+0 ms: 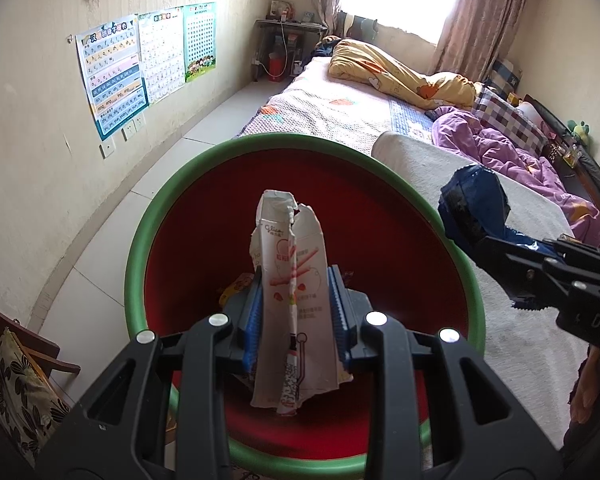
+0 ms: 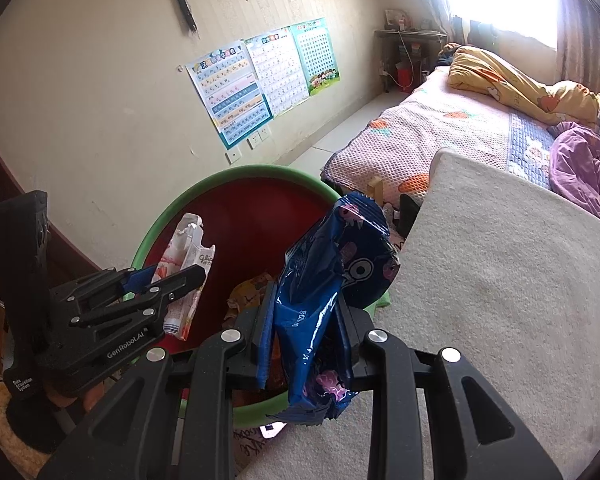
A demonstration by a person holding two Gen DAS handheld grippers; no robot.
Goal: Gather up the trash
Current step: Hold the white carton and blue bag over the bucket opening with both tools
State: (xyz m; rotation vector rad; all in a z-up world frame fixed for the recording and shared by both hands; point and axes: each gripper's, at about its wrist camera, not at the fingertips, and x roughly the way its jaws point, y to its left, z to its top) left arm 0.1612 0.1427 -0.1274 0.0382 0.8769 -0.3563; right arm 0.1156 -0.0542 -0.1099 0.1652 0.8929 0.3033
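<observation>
Trash is mid-collection: the left hand-held gripper (image 1: 296,312) pinches a torn white snack box (image 1: 290,280) upright over the red bin (image 1: 380,216), while the right hand-held gripper (image 2: 304,320) pinches a blue wrapper (image 2: 332,272) at the bin's rim by the bed (image 2: 500,280). Some wrappers (image 2: 248,292) already lie inside; both held pieces remain to be dropped.

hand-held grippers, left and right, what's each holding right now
Left hand-held gripper: shut on the white snack box, over the bin.
Right hand-held gripper: shut on the blue wrapper, at the bin's edge.
</observation>
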